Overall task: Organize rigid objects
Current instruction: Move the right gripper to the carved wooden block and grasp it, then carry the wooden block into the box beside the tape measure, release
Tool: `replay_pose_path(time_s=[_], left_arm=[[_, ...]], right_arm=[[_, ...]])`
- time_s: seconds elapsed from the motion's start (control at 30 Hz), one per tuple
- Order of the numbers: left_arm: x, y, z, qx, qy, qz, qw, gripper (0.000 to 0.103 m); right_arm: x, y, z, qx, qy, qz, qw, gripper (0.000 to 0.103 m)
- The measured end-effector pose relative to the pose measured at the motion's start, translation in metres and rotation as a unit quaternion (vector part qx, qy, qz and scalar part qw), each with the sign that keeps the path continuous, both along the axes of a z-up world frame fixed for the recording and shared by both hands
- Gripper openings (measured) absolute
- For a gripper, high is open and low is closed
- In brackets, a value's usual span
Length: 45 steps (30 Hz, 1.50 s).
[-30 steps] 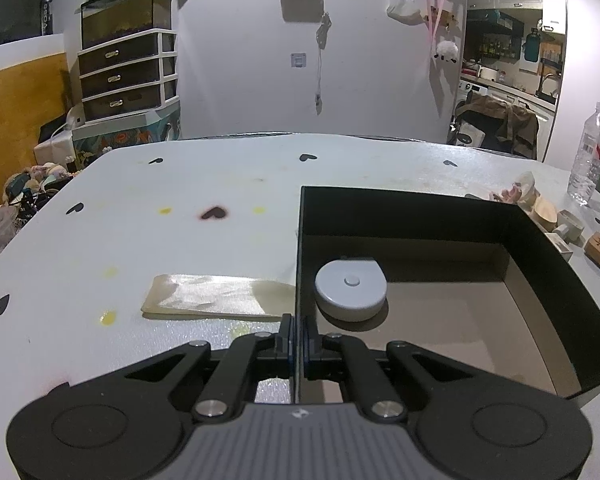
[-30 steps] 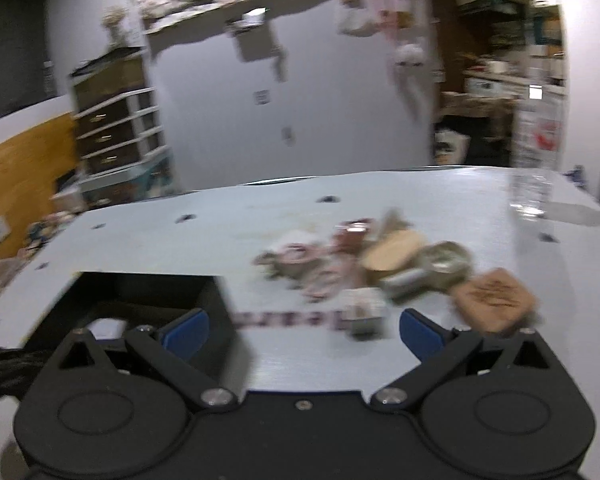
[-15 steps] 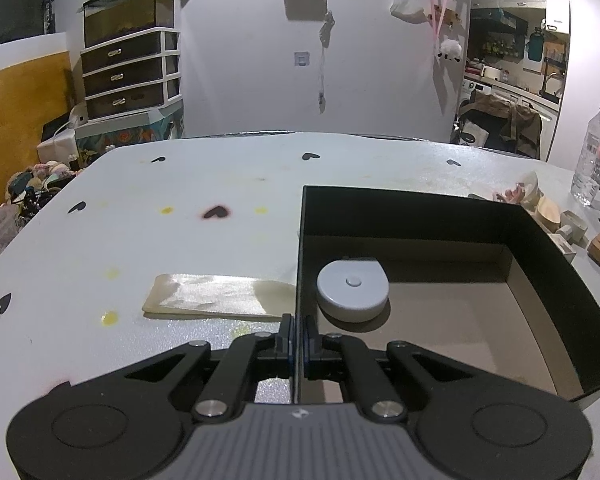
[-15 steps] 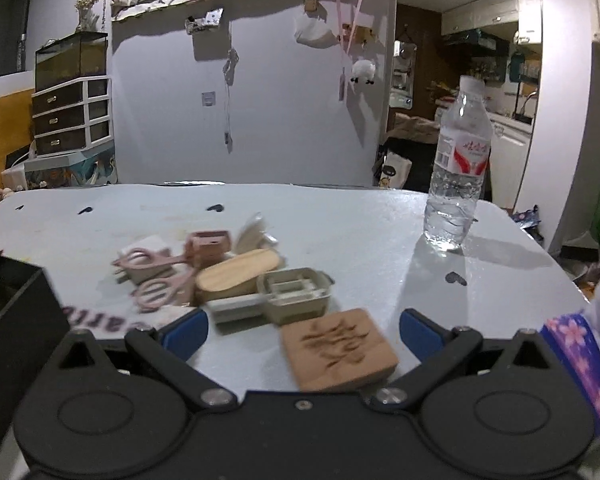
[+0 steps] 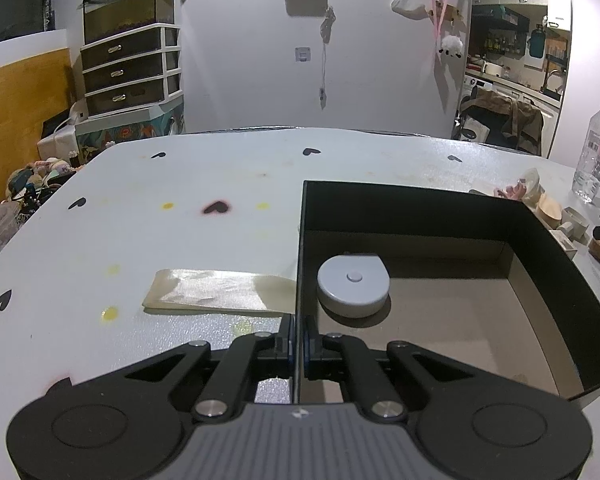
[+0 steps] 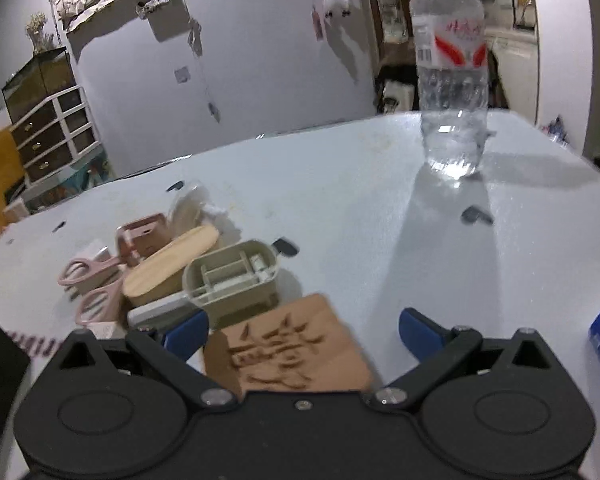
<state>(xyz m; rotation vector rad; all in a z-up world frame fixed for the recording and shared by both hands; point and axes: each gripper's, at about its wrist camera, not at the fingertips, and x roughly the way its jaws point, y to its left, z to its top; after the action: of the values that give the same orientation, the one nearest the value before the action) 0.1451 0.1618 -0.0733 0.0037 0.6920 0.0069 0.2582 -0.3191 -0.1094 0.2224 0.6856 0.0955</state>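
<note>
The left gripper is pitching downward, jaws clamping the black box wall. The right gripper is tilting downward, jaws spread wide, straddling the carved wooden block beside that box.

I see white counter with black heart marks, yellow stains. Clear water bottle upright at far right. Drawer unit beyond counter's left edge, glass tank on top.
</note>
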Motion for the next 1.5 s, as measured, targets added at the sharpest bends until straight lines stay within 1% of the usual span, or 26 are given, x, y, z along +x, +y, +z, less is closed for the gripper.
replay_pose_path(time_s=[0.07,0.23,0.3,0.43,0.6,0.67,0.73,0.83,0.87,0.93,1.1,1.2,1.37,1.5], left_arm=[[0.000,0.000,0.000,-0.001,0.000,-0.001,1.0000,0.004],[0.000,0.001,-0.001,-0.004,-0.001,-0.002,1.0000,0.004],[0.000,0.001,-0.001,-0.003,-0.001,-0.002,1.0000,0.004],[0.000,0.001,-0.001,-0.005,-0.001,-0.002,1.0000,0.004],[0.000,0.000,-0.001,-0.006,-0.001,0.001,1.0000,0.004],[0.000,0.000,-0.001,-0.006,-0.001,0.001,1.0000,0.004],[0.000,0.000,-0.001,-0.006,-0.001,0.001,1.0000,0.004],[0.000,0.000,-0.001,-0.007,-0.001,0.001,1.0000,0.004],[0.000,0.001,-0.001,-0.007,-0.001,0.001,1.0000,0.004],[0.000,0.001,-0.001,-0.008,-0.001,0.001,1.0000,0.004],[0.001,0.001,-0.001,-0.010,-0.002,0.002,0.9999,0.004],[0.000,0.001,-0.001,-0.009,-0.007,0.005,0.9999,0.004],[-0.002,0.002,-0.001,-0.010,-0.010,0.004,0.9999,0.004],[-0.001,0.002,-0.001,-0.009,-0.011,0.003,0.9999,0.003]], right_arm=[[-0.006,0.005,0.001,0.013,0.005,0.018,1.000,0.102],[-0.028,0.027,0.002,-0.011,0.014,0.049,0.999,0.102],[-0.033,0.034,0.003,-0.021,0.015,0.052,0.998,0.102],[-0.029,0.042,0.004,-0.029,0.026,0.011,0.999,0.101],[-0.012,0.040,0.008,-0.001,0.041,-0.061,0.997,0.096],[-0.005,0.042,0.009,0.000,0.046,-0.084,0.995,0.094],[0.000,0.046,0.008,-0.018,0.051,-0.095,0.994,0.091],[0.006,0.058,0.006,-0.075,0.057,-0.101,0.990,0.082],[0.006,0.061,0.006,-0.090,0.057,-0.101,0.989,0.078],[0.005,0.063,0.006,-0.100,0.056,-0.098,0.989,0.078],[-0.011,0.063,0.011,-0.082,0.063,-0.100,0.990,0.077],[-0.029,0.070,0.019,-0.063,0.054,-0.090,0.992,0.077],[-0.058,0.096,0.040,-0.042,0.026,-0.053,0.997,0.077],[-0.073,0.124,0.063,-0.021,-0.001,-0.001,1.000,0.077]])
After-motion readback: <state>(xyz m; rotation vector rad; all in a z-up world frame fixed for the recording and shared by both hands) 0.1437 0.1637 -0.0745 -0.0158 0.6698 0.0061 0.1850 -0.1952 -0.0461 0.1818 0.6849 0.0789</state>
